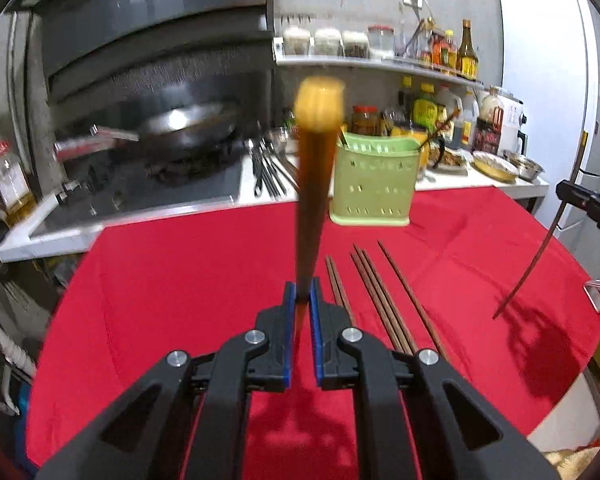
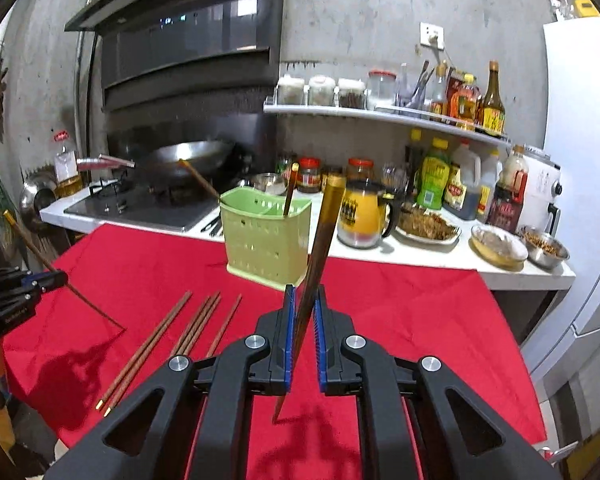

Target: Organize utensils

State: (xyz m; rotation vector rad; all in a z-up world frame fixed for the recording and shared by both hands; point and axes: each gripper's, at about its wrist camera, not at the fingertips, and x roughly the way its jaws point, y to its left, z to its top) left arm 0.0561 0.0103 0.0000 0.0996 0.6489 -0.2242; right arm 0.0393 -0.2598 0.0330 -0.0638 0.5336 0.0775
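My left gripper (image 1: 303,292) is clamped on a long dark-brown wooden chopstick with a yellow capped end (image 1: 314,184). Its long axis runs straight out ahead of me and up, the yellow cap far from the jaws, the thin tip passing down between the blue pads (image 1: 288,320); from my own camera that cap is blurred and hides part of the pale green perforated plastic utensil holder (image 1: 374,184) behind it.

My right gripper (image 2: 305,300) is closed on a second brown chopstick with a gold-banded top (image 2: 320,248). It tilts a little to the right as it rises, its pointed end hanging below the jaws over the red tablecloth (image 2: 400,320).

The holder stands at the far edge of the cloth, just before the white countertop (image 2: 420,260). Two more chopsticks (image 2: 288,192) lean in it, one slanting far left; how deep they sit I cannot see through the wall.

Four loose brown chopsticks (image 2: 180,340) lie flat on the cloth left of my right jaws, roughly parallel, pointing away toward the holder. In the left view their near ends are cut off behind my gripper body.

A steel wok (image 2: 188,160) sits on the stove beyond.
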